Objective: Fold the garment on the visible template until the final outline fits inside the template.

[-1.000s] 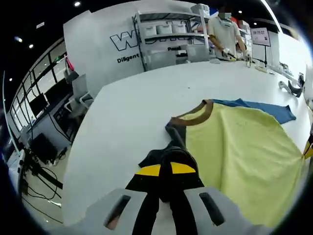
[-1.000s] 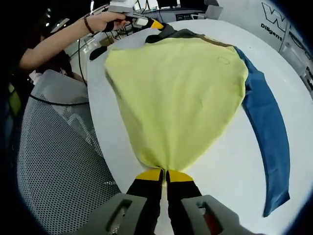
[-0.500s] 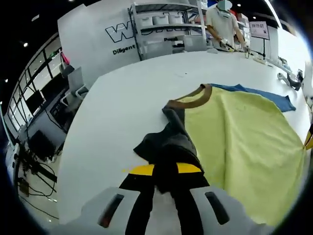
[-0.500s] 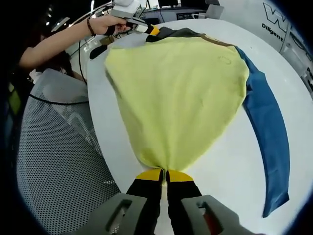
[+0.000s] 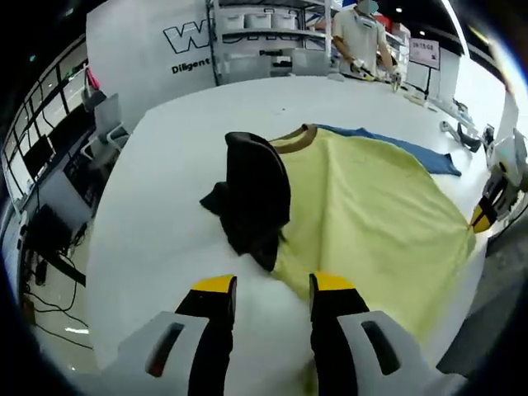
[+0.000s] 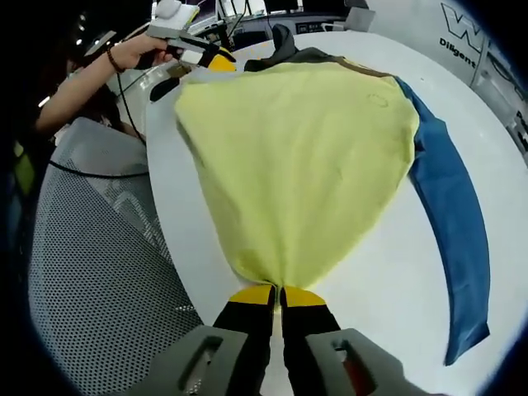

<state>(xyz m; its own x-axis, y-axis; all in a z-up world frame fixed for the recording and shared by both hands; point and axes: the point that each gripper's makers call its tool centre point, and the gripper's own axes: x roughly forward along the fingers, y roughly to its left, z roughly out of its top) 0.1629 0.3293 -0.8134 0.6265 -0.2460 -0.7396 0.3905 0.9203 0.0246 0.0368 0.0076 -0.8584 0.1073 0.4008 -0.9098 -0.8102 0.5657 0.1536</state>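
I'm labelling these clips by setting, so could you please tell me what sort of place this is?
Probably a lab or demo workshop, not a home: a large white table, a wall sign with big lettering, shelves of bins, and a person working at a far bench.

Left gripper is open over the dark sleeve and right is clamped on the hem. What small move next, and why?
Probably bring the open left gripper down onto the crumpled dark grey sleeve and re-grip it. The sleeve lies bunched beside the brown collar of the yellow shirt, partly on the yellow cloth, not folded flat, while the right gripper is shut on the hem, anchoring the white table side.
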